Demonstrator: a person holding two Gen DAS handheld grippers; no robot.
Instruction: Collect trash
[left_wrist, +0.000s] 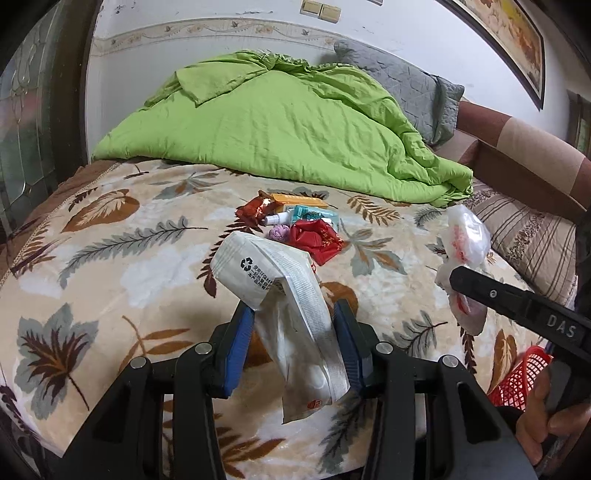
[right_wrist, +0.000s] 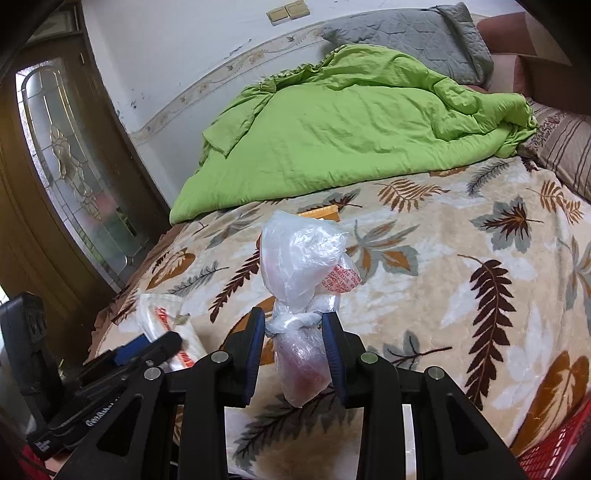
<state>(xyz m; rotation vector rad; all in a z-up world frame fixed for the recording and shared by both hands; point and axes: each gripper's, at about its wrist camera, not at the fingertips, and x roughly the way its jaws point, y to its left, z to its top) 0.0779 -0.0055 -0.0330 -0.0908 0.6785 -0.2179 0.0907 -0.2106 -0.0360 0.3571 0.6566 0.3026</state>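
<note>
Above the leaf-print blanket (left_wrist: 110, 258), your left gripper (left_wrist: 293, 332) clamps a white wrapper (left_wrist: 280, 291) between its blue pads, while your right gripper (right_wrist: 293, 339) pinches a knotted clear bag (right_wrist: 303, 266). More litter (left_wrist: 295, 223) lies on the blanket, beyond the wrapper.

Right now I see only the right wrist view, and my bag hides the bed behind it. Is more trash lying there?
Observer: Yes. Behind your bag, a pile lies on the blanket: red wrappers and a small white bottle, among other bits.
Operator: Can the left hand-held gripper take it?
Observer: Not yet. The left hand-held gripper is shut on a white packet.
Operator: Is anything printed on the packet?
Observer: A black recycling mark with small text beside it.
</note>
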